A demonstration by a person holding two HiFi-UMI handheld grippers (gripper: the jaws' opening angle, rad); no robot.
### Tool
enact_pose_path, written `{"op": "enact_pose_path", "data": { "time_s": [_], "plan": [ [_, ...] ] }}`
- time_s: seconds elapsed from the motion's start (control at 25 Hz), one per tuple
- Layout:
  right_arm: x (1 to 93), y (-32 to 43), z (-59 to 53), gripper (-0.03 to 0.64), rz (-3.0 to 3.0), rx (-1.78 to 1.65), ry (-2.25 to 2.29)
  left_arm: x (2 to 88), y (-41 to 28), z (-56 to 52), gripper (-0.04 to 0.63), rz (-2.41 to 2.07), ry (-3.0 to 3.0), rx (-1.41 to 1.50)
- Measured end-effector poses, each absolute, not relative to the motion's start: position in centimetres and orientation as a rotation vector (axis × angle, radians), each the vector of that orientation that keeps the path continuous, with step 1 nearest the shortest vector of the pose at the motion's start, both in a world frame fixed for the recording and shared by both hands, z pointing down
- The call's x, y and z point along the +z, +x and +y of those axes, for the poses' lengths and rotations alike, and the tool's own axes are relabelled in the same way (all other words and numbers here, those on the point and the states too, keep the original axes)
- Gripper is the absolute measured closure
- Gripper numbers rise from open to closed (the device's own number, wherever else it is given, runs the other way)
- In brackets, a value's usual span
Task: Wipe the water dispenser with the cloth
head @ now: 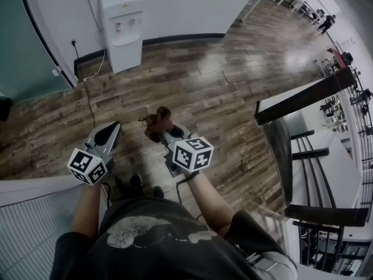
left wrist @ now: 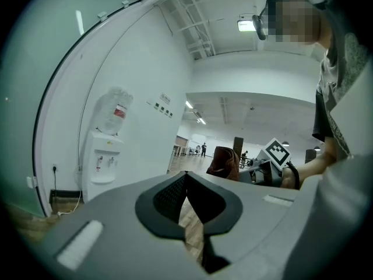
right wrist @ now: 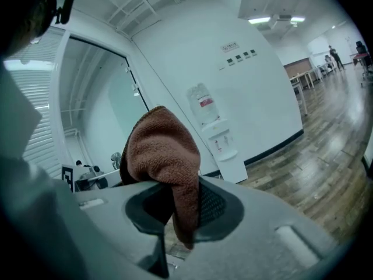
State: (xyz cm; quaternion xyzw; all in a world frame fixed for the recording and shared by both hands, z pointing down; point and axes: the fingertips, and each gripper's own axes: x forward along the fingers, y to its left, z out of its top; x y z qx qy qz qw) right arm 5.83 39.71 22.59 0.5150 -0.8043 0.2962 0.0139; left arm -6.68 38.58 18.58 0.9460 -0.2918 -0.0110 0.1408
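Head view: the water dispenser [head: 121,28] stands against the white wall at the far side of the wooden floor [head: 233,80], and a cord [head: 90,77] trails from its foot across the boards. Both grippers are held low in front of the person, well short of the dispenser and pointing roughly toward it. The right gripper [head: 165,134] carries the brown cloth [head: 158,123] bunched at its tips, on the side facing the dispenser. The left gripper [head: 108,134] sits beside it, slightly nearer the dispenser's side of the room, with nothing at its tips. Neither gripper and no part of the cloth touches the dispenser.

Left gripper view: the two jaws meet at their tips with nothing held between them; only floor shows through the gap lower down. The dispenser stands ahead and to the left, against the curved wall, with an inverted bottle [left wrist: 113,111] on top. The cloth shows to the right of the dispenser, well apart from it, at the front of the other gripper.

Right gripper view: the jaws are clamped on the cloth. Most of it rises in a rounded bunch above the pads, and a narrow fold hangs down between them. The dispenser stands beyond, just right of the bunch in the picture, well apart from it.
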Motion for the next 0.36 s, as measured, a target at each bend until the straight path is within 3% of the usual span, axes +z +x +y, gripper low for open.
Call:
{"op": "enact_pose_path", "data": {
  "time_s": [0.36],
  "plan": [
    [23.4, 5.9, 43.5, 0.561, -2.511, 0.966, 1.572, 17.4, -3.4, 41.7, 0.578, -0.787, 2.791, -0.047]
  ]
}}
